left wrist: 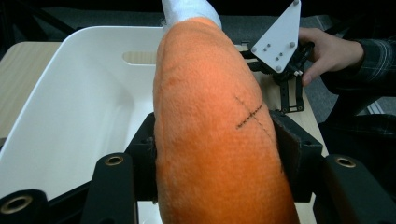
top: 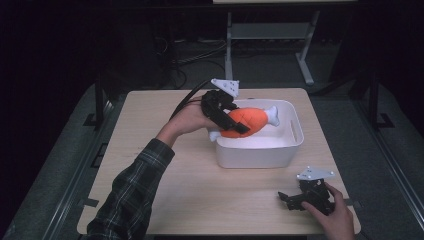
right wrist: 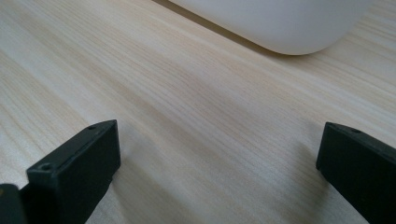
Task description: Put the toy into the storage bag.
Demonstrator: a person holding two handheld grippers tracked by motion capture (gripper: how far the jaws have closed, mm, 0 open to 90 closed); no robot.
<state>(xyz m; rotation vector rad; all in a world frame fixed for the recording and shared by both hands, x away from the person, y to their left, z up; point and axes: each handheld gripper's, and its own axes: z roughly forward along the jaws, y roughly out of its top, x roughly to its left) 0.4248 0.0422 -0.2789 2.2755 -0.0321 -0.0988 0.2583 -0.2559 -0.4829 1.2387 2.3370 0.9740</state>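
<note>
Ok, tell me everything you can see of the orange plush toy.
The plush toy is shaped like a drumstick: a fat orange fuzzy body with a white bone-like end, and a dark stitched cross on its side. It lies roughly level above the white bin, over its left rim, bone end pointing right. The left gripper is clamped on its orange body, a pad pressed on each side. Whether it touches the bin I cannot tell.

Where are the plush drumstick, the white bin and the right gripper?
plush drumstick [left wrist: 210, 126]: left gripper view, orange body between the fingers.
white bin [top: 260, 156]: high view, near outer wall.
right gripper [top: 287, 197]: high view, between its fingertips, resting on the table at lower right.
</note>
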